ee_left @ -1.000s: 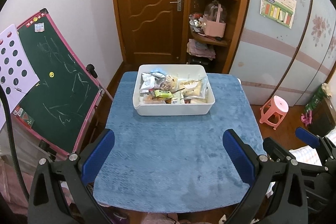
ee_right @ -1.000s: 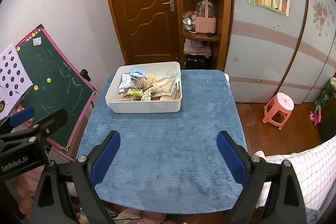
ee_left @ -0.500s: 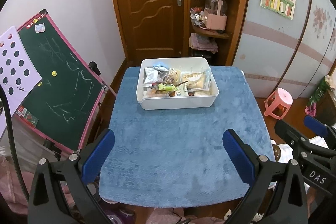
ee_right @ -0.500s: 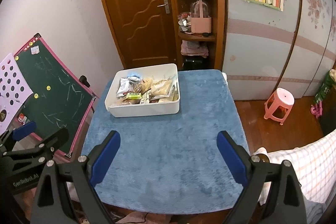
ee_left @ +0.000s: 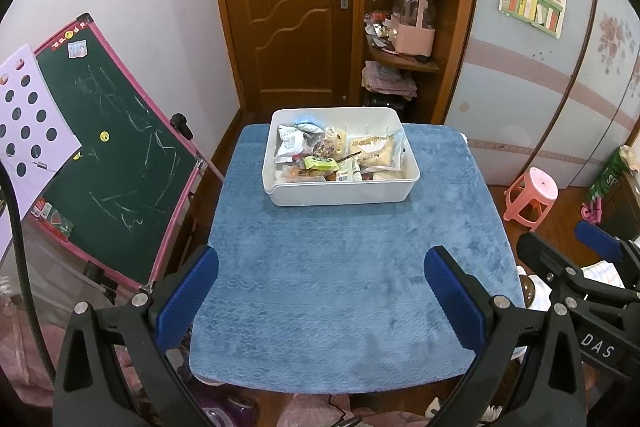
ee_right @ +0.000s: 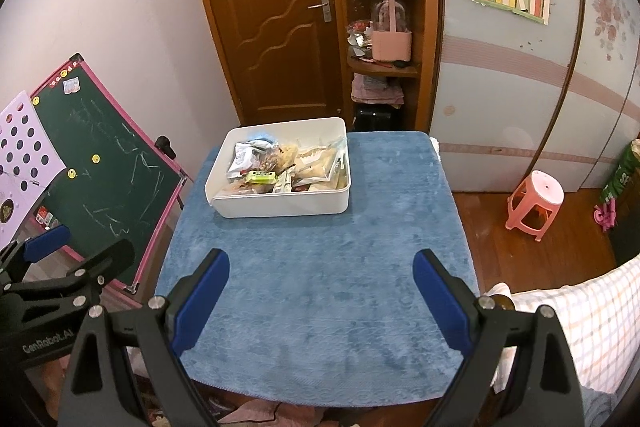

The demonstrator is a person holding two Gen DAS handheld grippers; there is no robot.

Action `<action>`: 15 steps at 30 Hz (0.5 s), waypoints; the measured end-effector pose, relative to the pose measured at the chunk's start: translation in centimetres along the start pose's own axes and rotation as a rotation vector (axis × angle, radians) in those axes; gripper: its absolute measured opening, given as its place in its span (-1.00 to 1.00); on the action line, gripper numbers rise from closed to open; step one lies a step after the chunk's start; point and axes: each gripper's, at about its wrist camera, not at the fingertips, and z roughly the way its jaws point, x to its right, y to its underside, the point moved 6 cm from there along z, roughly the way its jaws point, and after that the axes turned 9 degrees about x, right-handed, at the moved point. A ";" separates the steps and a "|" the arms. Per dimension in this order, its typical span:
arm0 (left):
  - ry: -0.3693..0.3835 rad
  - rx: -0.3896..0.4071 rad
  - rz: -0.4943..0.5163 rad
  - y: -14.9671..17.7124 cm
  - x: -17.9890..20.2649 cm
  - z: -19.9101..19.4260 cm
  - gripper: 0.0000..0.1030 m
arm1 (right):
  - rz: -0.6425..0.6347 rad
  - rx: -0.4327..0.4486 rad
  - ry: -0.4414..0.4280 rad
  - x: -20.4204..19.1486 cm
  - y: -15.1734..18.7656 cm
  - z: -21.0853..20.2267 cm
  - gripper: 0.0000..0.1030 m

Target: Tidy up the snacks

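Observation:
A white plastic bin [ee_left: 340, 193] stands at the far side of a table covered in blue cloth [ee_left: 344, 275]. It holds several snack packets, with a green packet [ee_left: 320, 163] on top. The bin also shows in the right wrist view [ee_right: 280, 205], with the green packet [ee_right: 261, 177] inside. My left gripper [ee_left: 320, 299] is open and empty, high above the table's near edge. My right gripper [ee_right: 320, 291] is open and empty, also above the near edge. The right gripper appears at the right of the left wrist view [ee_left: 576, 271]; the left gripper appears at the left of the right wrist view [ee_right: 60, 267].
A green chalkboard easel [ee_left: 108, 163] leans at the table's left. A wooden door [ee_left: 288, 7] and corner shelves [ee_left: 408, 27] stand behind. A pink stool [ee_left: 532, 197] sits on the floor at the right. A checked cloth [ee_right: 580, 319] lies near right.
Both grippers have drawn back and risen, so the table and bin look smaller and further off. Both stay open and empty.

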 end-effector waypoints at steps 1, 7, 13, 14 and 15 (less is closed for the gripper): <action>0.001 -0.002 -0.001 0.1 0.0 0.0 0.99 | -0.002 0.000 -0.001 -0.1 0.0 0.1 0.83; 0.005 -0.006 -0.005 0.2 -0.1 0.2 0.99 | -0.001 -0.002 -0.003 -0.2 0.0 0.1 0.83; 0.012 -0.018 -0.006 0.4 0.0 0.6 0.99 | 0.004 -0.010 -0.003 0.0 0.1 0.5 0.83; 0.014 -0.019 -0.005 0.3 0.1 0.6 0.99 | 0.005 -0.011 -0.002 0.1 0.2 0.5 0.83; 0.015 -0.020 -0.003 0.3 0.1 0.6 0.99 | 0.007 -0.011 0.000 0.2 0.2 0.6 0.83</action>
